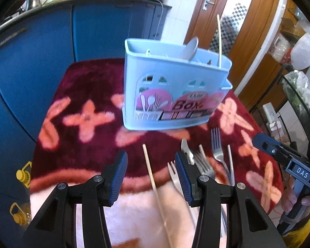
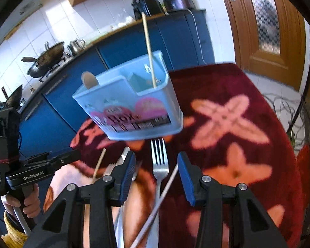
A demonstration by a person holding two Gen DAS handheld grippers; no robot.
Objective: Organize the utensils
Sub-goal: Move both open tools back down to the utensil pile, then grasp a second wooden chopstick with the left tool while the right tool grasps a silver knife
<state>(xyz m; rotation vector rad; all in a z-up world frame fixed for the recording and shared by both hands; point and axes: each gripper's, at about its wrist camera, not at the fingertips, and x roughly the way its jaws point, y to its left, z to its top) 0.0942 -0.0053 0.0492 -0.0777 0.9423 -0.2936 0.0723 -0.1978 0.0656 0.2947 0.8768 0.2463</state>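
Utensils lie loose on the desk [image 1: 88, 155] near the blue cutlery box [image 1: 173, 95]: forks, a knife, chopsticks. We are reaching to pick: left hand-held gripper [image 1: 150, 177] spread over a wooden chopstick [image 1: 155, 186], right hand-held gripper [image 2: 157, 175] spread around a fork [image 2: 159, 165], holding nothing. Next, close accurately on one piece.

- Light-blue plastic utensil box [image 1: 175, 95], "Box" label facing the tools, upright on the tabletop, beyond both tools; holds a spoon [image 1: 189, 48] bowl-up and one upright chopstick [image 1: 219, 39].
- Loose chopstick [image 1: 153, 177] lies flat between the left tool's [image 1: 151, 176] open fingers.
- Steel fork [image 2: 159, 165], tines toward the box, between the right tool's [image 2: 157, 175] fingers; thin metal rod [image 2: 165, 192] crosses beside it.
- More forks [image 1: 202, 163] and a knife [image 1: 186, 148] piled just right of the left tool.
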